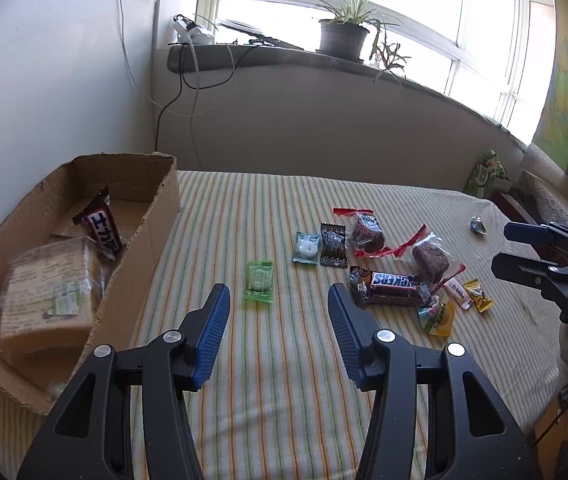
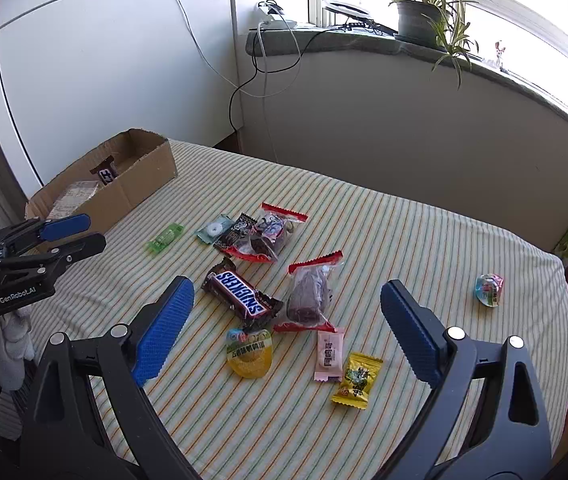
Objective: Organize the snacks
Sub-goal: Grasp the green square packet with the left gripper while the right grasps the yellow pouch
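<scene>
Risk: flat green plastic-wrapped candy (image 1: 259, 287) on striped cloth, right of brown cardboard box (image 1: 139, 216), may slide from wide-open, empty left gripper (image 1: 278, 300). Right gripper (image 2: 288, 304) wide open, empty, over brown Snickers bar (image 2: 241, 294); neighbouring packets risk snagging.

A cardboard box (image 1: 139, 216) sits at my far left on the striped cloth, open-topped, holding a tan wrapped block (image 1: 49, 292) lying flat and a dark chocolate bar (image 1: 101, 226) leaning on the box wall. Loose on the cloth: a green candy (image 1: 259, 281), a pale blue mint (image 1: 306, 248) touching a black sachet (image 1: 333, 245), two clear red-edged cakes (image 2: 271, 236) (image 2: 310, 292), a Snickers bar (image 2: 241, 294), a yellow jelly cup (image 2: 249, 352), a pink sachet (image 2: 328, 355), a yellow candy (image 2: 357, 380), and a blue candy (image 2: 488, 289) well apart at right.
</scene>
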Demonstrator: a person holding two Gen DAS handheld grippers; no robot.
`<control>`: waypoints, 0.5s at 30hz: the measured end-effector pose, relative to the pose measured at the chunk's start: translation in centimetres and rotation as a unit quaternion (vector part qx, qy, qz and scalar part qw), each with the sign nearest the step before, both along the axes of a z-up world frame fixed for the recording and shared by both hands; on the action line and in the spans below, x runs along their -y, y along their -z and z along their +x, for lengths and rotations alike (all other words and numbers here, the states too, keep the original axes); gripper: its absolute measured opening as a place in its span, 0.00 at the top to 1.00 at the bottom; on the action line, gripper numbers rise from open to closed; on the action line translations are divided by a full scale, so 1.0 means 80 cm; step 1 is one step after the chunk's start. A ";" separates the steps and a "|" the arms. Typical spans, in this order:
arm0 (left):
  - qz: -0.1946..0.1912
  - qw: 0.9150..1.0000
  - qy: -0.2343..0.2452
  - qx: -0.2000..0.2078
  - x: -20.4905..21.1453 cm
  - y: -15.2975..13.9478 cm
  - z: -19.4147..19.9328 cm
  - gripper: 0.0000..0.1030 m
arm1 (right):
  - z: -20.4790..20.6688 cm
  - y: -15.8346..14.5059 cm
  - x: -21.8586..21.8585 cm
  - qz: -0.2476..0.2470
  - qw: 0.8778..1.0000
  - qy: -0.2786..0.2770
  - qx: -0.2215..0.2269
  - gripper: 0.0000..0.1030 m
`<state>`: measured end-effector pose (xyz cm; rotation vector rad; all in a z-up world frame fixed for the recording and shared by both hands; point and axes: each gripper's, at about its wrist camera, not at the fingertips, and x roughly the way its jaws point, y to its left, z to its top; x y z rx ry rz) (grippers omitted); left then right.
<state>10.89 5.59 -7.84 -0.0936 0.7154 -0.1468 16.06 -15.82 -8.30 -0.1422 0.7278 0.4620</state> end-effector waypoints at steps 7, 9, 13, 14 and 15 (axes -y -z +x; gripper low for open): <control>0.009 0.999 0.006 -0.034 0.010 0.026 0.035 0.58 | -0.019 0.039 -0.012 -0.006 0.999 -0.021 -0.026 0.10; 0.017 0.999 0.003 -0.043 0.011 0.033 0.045 0.58 | -0.016 0.049 -0.018 -0.014 0.999 -0.025 -0.035 0.17; 0.020 0.998 -0.002 -0.057 0.012 0.043 0.063 0.63 | -0.006 0.061 -0.020 -0.008 0.998 -0.027 -0.050 0.20; 0.027 0.998 -0.002 -0.059 0.013 0.044 0.066 0.63 | -0.004 0.063 -0.022 -0.008 0.998 -0.029 -0.053 0.20; 0.030 0.998 -0.004 -0.061 0.014 0.046 0.070 0.63 | -0.003 0.065 -0.023 -0.010 0.998 -0.032 -0.055 0.23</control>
